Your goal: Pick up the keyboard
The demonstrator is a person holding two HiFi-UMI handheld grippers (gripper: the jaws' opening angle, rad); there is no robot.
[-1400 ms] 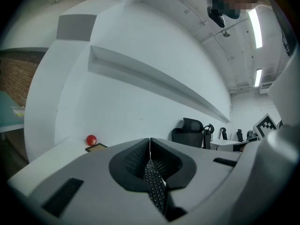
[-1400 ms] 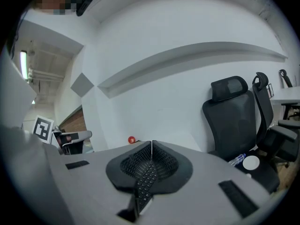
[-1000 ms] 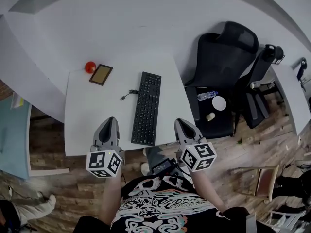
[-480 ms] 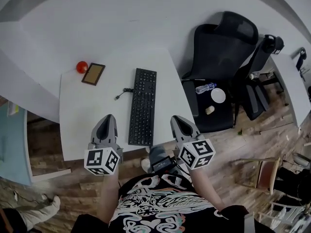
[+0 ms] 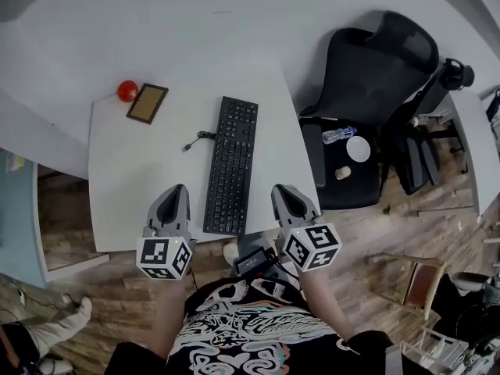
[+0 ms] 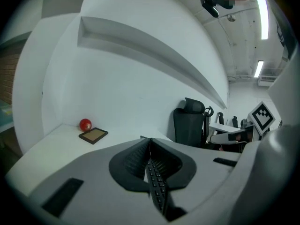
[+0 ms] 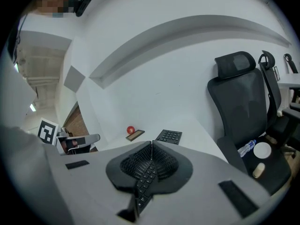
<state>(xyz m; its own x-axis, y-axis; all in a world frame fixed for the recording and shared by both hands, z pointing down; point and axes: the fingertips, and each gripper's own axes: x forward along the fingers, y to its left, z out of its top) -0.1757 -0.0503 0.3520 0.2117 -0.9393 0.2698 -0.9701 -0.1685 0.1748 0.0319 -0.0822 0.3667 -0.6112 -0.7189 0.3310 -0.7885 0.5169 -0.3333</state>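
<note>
Left gripper [image 5: 176, 189] and right gripper [image 5: 282, 191] are both clenched, empty, flanking the near end of the keyboard [image 5: 232, 175] on the white surface [image 5: 129, 186]; a black office chair [image 5: 367, 76] stands beside it.

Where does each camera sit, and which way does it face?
Head view: on the person's head, looking down at table and keyboard; shirt, forearms, left claw and right claw show.
Left gripper view: on the left claw, facing across the table; its shut jaws show.
Right gripper view: same, on the right claw.
Gripper views share: keyboard, red ball, chair.
</note>
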